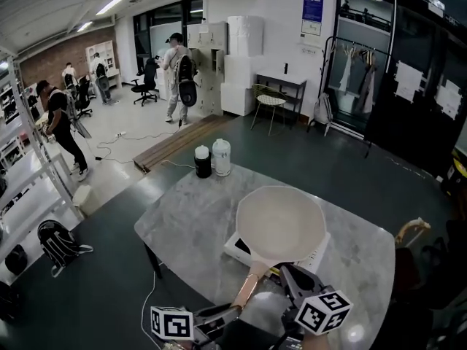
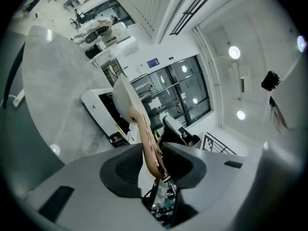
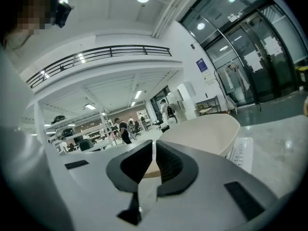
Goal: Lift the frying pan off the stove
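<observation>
A cream frying pan lies over a white stove on the marble table. Whether the pan touches the stove I cannot tell. Its pinkish handle points toward me. My left gripper is at the handle's near end. In the left gripper view the handle runs between the jaws of the left gripper, and both pads press on it. My right gripper is just right of the handle. In the right gripper view the right gripper is shut on nothing, with the pan beyond it.
A black canister and a white one stand at the table's far edge. A wooden chair back is at the table's right. A backpack lies on the floor at left. People stand far off.
</observation>
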`<move>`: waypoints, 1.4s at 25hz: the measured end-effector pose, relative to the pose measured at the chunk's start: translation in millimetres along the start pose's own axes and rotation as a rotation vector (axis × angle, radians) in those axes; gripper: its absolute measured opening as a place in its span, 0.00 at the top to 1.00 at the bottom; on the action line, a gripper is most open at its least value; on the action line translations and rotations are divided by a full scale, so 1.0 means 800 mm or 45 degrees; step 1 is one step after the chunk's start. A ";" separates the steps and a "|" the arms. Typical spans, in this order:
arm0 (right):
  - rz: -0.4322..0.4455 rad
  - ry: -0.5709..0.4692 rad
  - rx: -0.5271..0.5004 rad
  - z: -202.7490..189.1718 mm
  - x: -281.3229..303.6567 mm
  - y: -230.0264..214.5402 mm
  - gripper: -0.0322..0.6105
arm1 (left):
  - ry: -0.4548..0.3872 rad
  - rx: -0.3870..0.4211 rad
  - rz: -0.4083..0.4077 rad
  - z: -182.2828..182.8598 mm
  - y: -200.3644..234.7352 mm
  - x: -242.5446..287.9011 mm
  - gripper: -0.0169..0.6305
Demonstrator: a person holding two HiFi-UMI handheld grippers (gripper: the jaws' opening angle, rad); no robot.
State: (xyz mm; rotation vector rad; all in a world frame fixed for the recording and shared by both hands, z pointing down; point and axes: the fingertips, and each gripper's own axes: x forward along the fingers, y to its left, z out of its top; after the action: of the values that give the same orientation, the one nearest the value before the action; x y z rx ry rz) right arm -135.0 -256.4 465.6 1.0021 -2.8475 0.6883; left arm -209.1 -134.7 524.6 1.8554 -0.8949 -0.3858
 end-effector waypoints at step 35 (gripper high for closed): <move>0.202 0.291 1.171 -0.107 0.131 0.002 0.59 | 0.190 0.132 0.073 -0.006 -0.006 -0.009 0.76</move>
State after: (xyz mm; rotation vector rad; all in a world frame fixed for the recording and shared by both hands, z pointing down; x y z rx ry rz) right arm -227.4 -279.7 561.7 0.6518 -2.3816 2.0658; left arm -209.0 -125.2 521.3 1.9206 -0.8780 -0.1656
